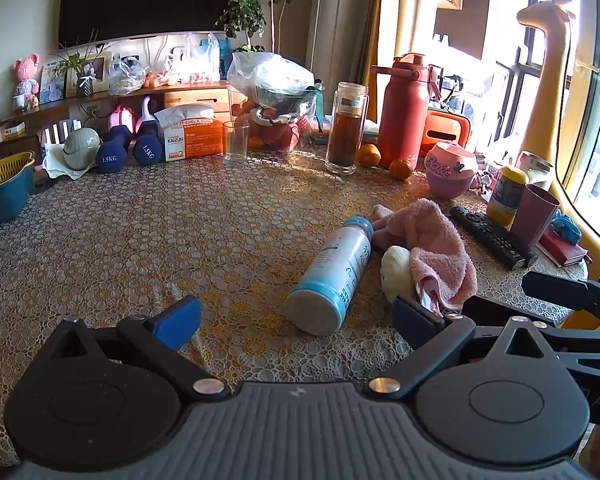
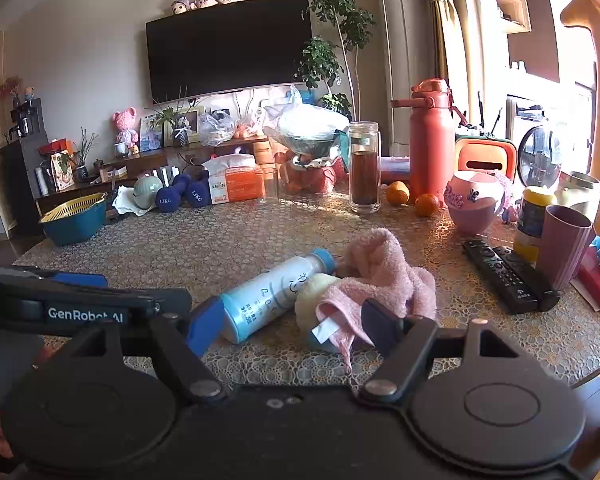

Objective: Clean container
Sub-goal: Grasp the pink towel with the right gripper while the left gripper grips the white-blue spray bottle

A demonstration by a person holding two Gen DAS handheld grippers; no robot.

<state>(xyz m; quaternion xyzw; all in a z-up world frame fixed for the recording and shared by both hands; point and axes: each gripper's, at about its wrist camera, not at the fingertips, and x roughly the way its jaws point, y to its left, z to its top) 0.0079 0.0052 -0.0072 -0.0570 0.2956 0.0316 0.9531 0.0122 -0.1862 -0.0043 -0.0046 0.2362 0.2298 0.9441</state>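
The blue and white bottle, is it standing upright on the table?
No, the blue and white bottle lies on its side on the table, its cap end beside the pink towel.

Each blue dumbbell point(image 1: 110, 152) reads "1.5KG". The orange tissue box point(image 1: 194, 141) shows what looks like "KAILIN" and a "2". The pink pot point(image 1: 450, 168) says "Barbie". The left tongs point(image 2: 84, 314) carry "GenRobot.AI".

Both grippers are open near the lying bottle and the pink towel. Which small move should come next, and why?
Probably close the left gripper around the white-and-blue plastic bottle. It lies on its side on the patterned table, with its base between the open blue fingers, held by nothing. The pink terry towel lies right beside it, in front of the open right gripper, ready for wiping afterwards.
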